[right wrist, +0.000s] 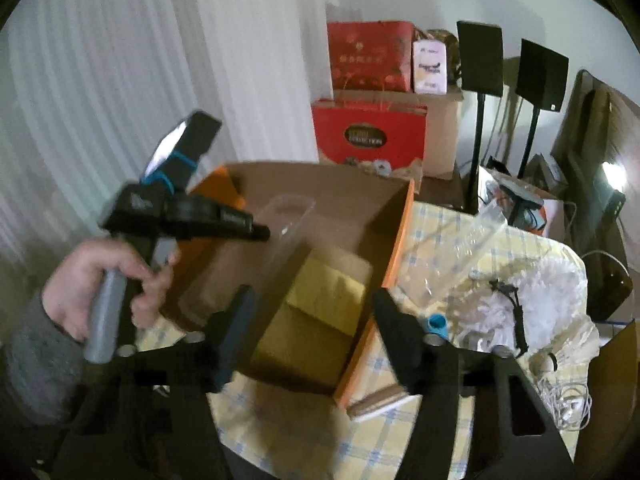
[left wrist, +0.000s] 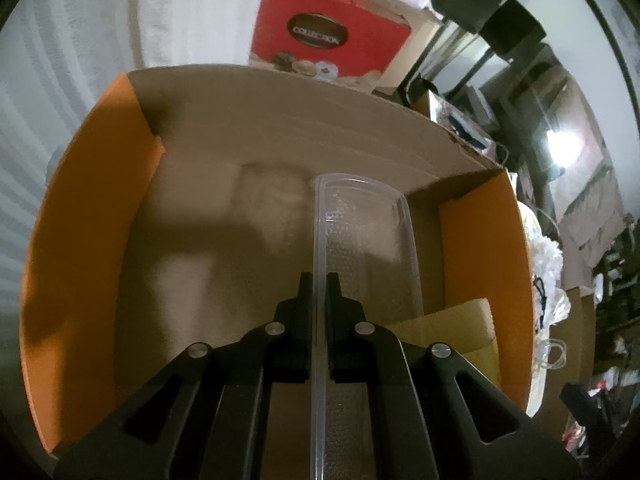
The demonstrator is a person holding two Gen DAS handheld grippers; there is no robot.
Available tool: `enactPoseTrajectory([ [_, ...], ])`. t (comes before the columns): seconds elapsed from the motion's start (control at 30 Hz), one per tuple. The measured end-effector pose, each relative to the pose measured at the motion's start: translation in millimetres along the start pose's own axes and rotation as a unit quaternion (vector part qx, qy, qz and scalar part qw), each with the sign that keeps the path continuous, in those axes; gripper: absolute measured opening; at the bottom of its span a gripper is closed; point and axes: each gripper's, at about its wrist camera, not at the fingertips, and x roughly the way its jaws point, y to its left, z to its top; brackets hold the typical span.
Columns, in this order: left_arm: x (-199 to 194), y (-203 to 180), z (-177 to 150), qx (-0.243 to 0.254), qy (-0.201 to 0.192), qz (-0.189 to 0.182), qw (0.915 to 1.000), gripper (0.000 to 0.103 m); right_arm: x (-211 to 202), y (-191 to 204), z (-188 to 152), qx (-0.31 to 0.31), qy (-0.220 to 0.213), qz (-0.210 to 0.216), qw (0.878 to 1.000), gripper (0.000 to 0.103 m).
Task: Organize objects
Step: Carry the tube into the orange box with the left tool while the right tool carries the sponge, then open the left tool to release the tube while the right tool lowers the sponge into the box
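The clear plastic tray (left wrist: 360,240) stands on edge inside my orange-sided cardboard box (left wrist: 80,240), its rim pinched between the pressed-together fingers of my left gripper (left wrist: 319,280), which I hold by its grey handle in my left hand (right wrist: 108,276). A yellow-brown envelope (right wrist: 320,292) lies in the box's near corner beside the tray. My right gripper (right wrist: 312,300) hovers over that corner, spread and empty, above the checked tablecloth (right wrist: 460,232)

left wrist: steeply down, close inside cardboard box (left wrist: 224,248) | right wrist: farther back, same box (right wrist: 360,200)
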Motion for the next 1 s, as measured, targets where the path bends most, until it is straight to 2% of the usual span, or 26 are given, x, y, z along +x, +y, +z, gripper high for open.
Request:
enactPoseTrajectory([
  [0.23,19,-20,2,0.018,0.009,0.033,0.9992,0.005,-2,-18,-13,0.033,-0.001,0.001,0.999,0.057],
  [0.4,16,-29,7,0.030,0.000,0.055,0.9980,0.005,-1,-21,-17,0.025,0.007,-0.001,1.000,0.057],
  [0.5,23,-35,5,0.046,0.033,0.046,0.9973,0.005,0,-20,-17,0.025,0.008,0.001,1.000,0.057],
  [0.6,34,-40,-2,0.071,0.059,0.063,0.9937,0.006,-2,-23,-17,0.032,0.003,0.004,0.999,0.057],
  [0.8,46,-37,-2,0.060,0.100,0.056,0.9916,0.006,-11,-32,-19,0.044,-0.005,0.002,0.999,0.057],
  [0.9,43,-36,0,0.065,0.109,0.059,0.9902,0.020,-16,-39,-21,0.051,-0.008,-0.001,0.999,0.057],
  [0.97,37,-33,1,0.059,0.102,0.057,0.9914,0.038,-22,-44,-24,0.057,-0.011,-0.002,0.998,0.057],
  [1.0,33,-32,1,0.056,0.097,0.053,0.9923,0.042,-25,-46,-25,0.059,-0.013,-0.003,0.998,0.057],
])
